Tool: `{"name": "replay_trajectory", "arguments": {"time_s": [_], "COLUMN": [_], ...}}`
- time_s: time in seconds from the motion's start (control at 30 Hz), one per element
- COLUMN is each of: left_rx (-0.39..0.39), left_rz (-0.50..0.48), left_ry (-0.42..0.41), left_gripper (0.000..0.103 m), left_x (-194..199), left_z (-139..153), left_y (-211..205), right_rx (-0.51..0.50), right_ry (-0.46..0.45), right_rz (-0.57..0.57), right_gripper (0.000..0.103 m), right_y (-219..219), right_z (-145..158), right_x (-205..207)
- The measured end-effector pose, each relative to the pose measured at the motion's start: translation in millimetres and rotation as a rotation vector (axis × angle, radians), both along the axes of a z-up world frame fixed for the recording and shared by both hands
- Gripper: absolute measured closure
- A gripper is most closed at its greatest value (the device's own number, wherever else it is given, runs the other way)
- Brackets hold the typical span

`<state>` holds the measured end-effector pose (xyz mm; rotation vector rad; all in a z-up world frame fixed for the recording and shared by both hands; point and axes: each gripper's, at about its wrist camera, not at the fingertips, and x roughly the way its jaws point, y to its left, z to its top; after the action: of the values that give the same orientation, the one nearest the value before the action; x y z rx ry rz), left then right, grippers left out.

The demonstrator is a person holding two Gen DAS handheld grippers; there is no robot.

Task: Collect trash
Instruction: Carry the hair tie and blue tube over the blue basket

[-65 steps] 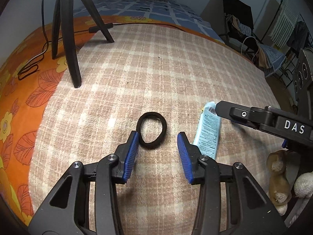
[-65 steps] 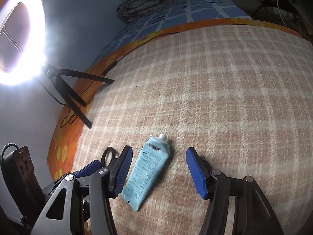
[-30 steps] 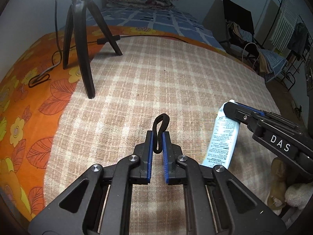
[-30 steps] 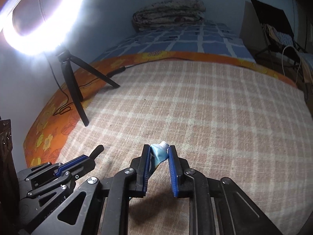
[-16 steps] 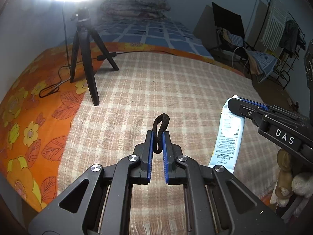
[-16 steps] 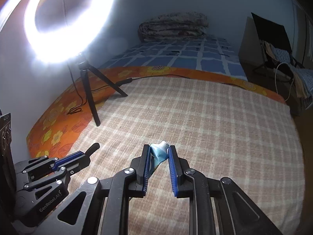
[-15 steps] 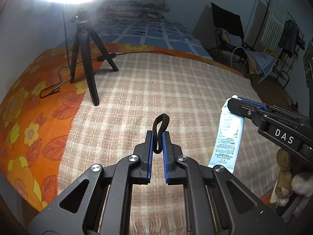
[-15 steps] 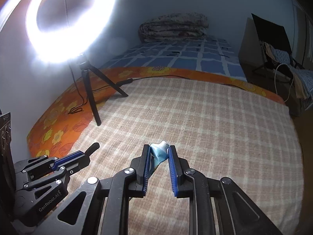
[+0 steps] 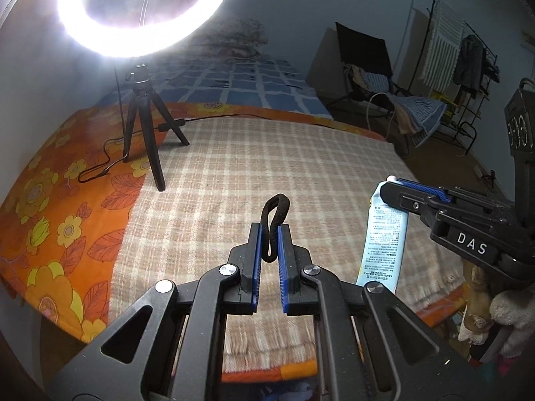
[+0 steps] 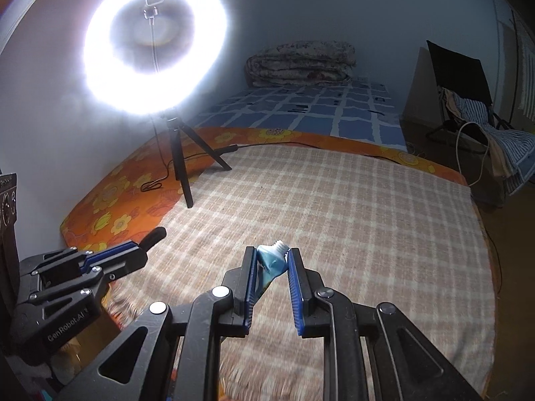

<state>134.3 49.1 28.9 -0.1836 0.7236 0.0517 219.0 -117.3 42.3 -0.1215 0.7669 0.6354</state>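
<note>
A black hair tie (image 9: 275,220) is pinched between the blue pads of my left gripper (image 9: 270,230), its loop sticking up past the fingertips, high above the checked blanket (image 9: 267,173). My right gripper (image 10: 272,257) is shut on a light-blue tube (image 10: 272,262) near its threaded white neck. In the left wrist view the tube (image 9: 384,234) hangs down from the right gripper (image 9: 388,187) at the right. The right wrist view shows the left gripper (image 10: 147,245) at lower left with the hair tie (image 10: 154,235) poking out.
A lit ring light (image 10: 153,43) on a black tripod (image 9: 143,123) stands on the orange flowered sheet (image 9: 50,200), its cable (image 9: 97,170) trailing beside it. A folded quilt (image 10: 301,63) lies at the far end. A chair with clothes (image 9: 384,80) and a drying rack (image 9: 468,53) stand right.
Both grippers have risen and drawn back from the blanket, carrying the hair tie and the tube; the bed now looks smaller and the ring light has come into full view.
</note>
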Motion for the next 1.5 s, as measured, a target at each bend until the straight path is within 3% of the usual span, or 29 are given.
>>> {"name": "replay_trajectory", "arguments": {"time_s": [0.43, 0.97, 1.5], "left_rx": [-0.027, -0.049, -0.064], "left_rz": [-0.061, -0.079, -0.091], "left_ry": [-0.004, 0.111, 0.214], "left_gripper": [0.096, 0.096, 0.096], "left_x": [-60.0, -109.5, -144.1], "left_z": [4.1, -42.7, -86.6], "left_y": [-30.4, -43.3, -63.7], "right_rx": [-0.022, -0.095, -0.134], "right_ry": [0.005, 0.073, 0.143], "right_rz": [0.023, 0.087, 0.108], "right_gripper": [0.086, 0.086, 0.086], "right_y": [-40.5, -57.2, -68.8], "right_z": [-3.7, -46.2, -80.8], "right_x": [-59.8, -123.3, -156.3]}}
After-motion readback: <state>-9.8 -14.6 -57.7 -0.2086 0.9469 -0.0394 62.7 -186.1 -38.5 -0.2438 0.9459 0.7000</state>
